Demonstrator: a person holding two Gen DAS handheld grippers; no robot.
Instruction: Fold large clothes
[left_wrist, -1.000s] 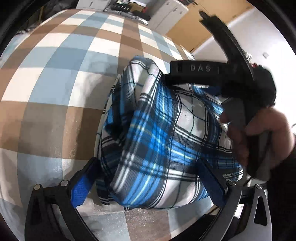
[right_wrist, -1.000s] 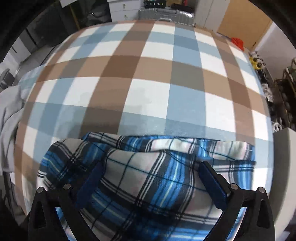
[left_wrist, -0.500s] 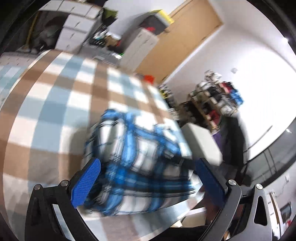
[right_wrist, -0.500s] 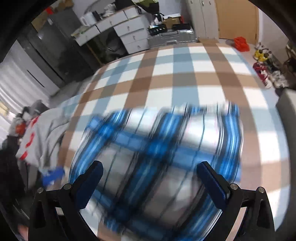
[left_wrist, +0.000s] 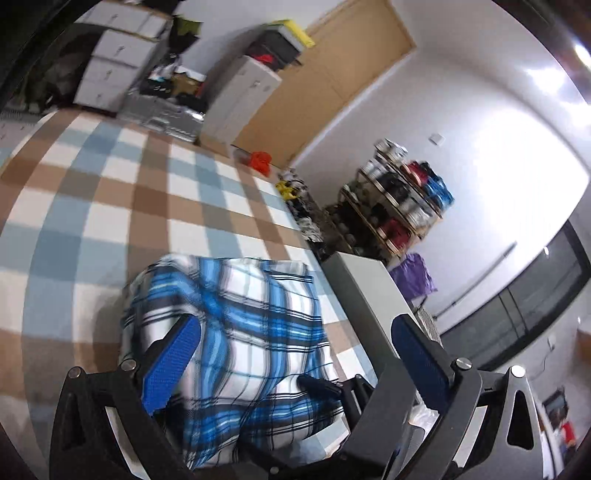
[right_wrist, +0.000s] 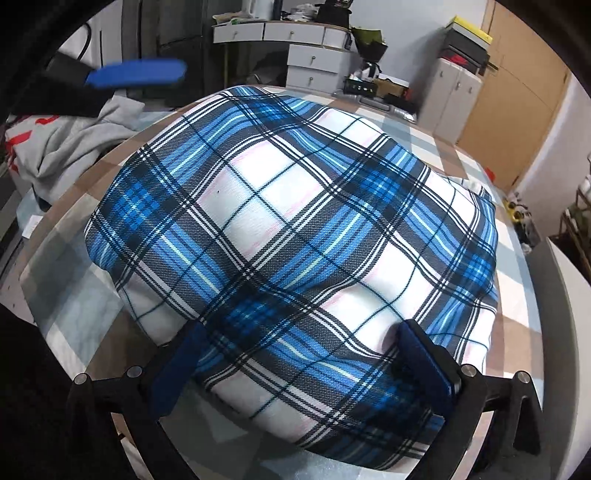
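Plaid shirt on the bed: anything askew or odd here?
Nothing is damaged. The plaid shirt sits as a puffy, uneven bundle on the checked bedspread, with a crumpled grey garment heaped beside it at the edge.

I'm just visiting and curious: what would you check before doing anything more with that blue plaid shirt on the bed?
1. Plaid shirt folded into a compact bundle: ok.
2. Shirt lying fully on the checked blanket: ok.
3. Left claw open, holding nothing: ok.
4. Right claw open, fingers wide apart: ok.
5. Right claw clear of the cloth: cannot tell.
6. Grey garment beside the bed still unfolded: not ok.
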